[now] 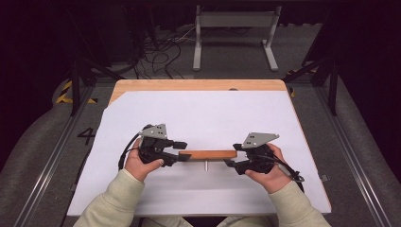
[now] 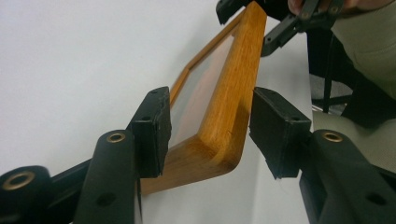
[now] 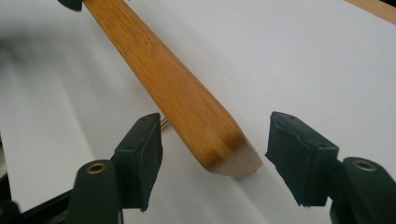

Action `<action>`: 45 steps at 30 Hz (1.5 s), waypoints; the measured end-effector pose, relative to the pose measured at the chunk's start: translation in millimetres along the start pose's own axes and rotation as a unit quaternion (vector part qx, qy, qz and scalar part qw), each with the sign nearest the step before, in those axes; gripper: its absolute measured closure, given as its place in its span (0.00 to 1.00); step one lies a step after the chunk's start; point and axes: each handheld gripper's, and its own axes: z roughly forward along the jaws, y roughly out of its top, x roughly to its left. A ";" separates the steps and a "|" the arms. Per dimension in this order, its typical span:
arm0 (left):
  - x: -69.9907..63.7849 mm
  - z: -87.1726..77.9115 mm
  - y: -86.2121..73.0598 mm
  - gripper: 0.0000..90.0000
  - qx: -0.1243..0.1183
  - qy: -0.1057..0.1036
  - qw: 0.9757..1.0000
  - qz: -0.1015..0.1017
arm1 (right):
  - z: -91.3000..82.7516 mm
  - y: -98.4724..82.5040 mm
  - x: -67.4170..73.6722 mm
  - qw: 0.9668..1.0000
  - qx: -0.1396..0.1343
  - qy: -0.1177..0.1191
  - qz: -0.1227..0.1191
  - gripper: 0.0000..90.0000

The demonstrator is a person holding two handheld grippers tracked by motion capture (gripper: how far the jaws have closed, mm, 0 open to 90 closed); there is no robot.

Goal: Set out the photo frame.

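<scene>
Standing on its long edge near the middle of the white-covered wooden table, the honey-coloured rectangular wooden picture frame with a clear pane spans the gap between the two tools. The left tool has its jaws wide apart around the frame's rounded left corner; neither pad seems to press on the wood there, though the nearer one may brush the front face. The right tool likewise stands open astride the other end, with clear gaps on both sides. A thin metal pin juts from the frame toward the person and probably props it upright. My guess is that the frame is light and stiff, its varnished rails somewhat slick, and the glazing the fragile part, so the safest hold is across the thick wooden rails at the ends, never on the pane. No brand, label or writing can be read on the frame.
</scene>
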 end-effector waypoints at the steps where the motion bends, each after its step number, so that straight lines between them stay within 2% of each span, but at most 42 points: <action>1: 0.1 -2.9 0.0 0.54 -0.008 0.000 1.000 -0.001 | 0.1 -1.8 -0.4 1.000 0.002 -0.001 0.001 0.39; 5: -0.6 -11.8 -0.1 0.54 -0.027 0.007 1.000 0.005 | -0.1 -9.8 -2.7 1.000 0.011 -0.001 0.005 0.39; 8: -0.1 -20.4 -1.2 0.53 -0.040 0.022 0.999 0.003 | -1.2 -16.3 -5.4 1.000 0.018 -0.003 0.009 0.42; 11: 1.7 -27.4 -3.0 0.54 -0.049 0.038 0.998 -0.002 | -2.3 -23.1 -8.7 0.999 0.029 -0.002 0.016 0.54; 12: 3.0 -30.6 -4.2 0.55 -0.052 0.045 0.998 -0.003 | -1.4 -25.9 -9.8 0.999 0.037 0.003 0.019 0.64; 13: 3.6 -32.6 -5.2 0.56 -0.055 0.052 0.997 -0.007 | -0.7 -26.9 -9.9 0.999 0.041 0.006 0.020 0.68; 14: 3.6 -32.6 -5.2 0.57 -0.055 0.052 0.997 -0.007 | -0.7 -26.9 -9.9 0.999 0.041 0.006 0.020 0.68; 15: 4.5 -33.3 -5.8 0.57 -0.057 0.053 0.997 -0.007 | 1.1 -28.2 -10.1 0.999 0.046 0.010 0.017 0.74; 18: 8.4 -33.5 -8.3 0.60 -0.043 0.076 0.996 -0.022 | 9.2 -31.4 -10.7 0.998 0.058 0.021 0.013 0.90; 19: 10.3 -32.8 -9.1 0.60 -0.040 0.082 0.996 -0.021 | 9.2 -31.4 -10.7 0.998 0.058 0.021 0.013 0.90; 22: 15.5 -30.0 -13.6 0.63 -0.025 0.099 0.994 -0.038 | 16.3 -34.2 -12.9 0.998 0.060 0.022 0.016 0.99; 25: 19.1 -29.5 -17.3 0.66 -0.021 0.111 0.992 -0.050 | 23.2 -36.6 -17.1 0.998 0.059 0.020 0.020 1.00; 31: 25.4 -27.4 -23.5 0.68 -0.017 0.128 0.990 -0.053 | 33.7 -40.2 -22.3 0.997 0.068 0.026 0.028 1.00; 34: 27.6 -25.3 -26.5 0.70 -0.009 0.130 0.990 -0.062 | 37.1 -39.1 -23.2 0.997 0.069 0.025 0.029 1.00; 45: 29.8 -23.6 -28.7 0.71 -0.002 0.138 0.988 -0.065 | 49.4 -31.6 -36.7 0.997 0.059 0.009 0.042 1.00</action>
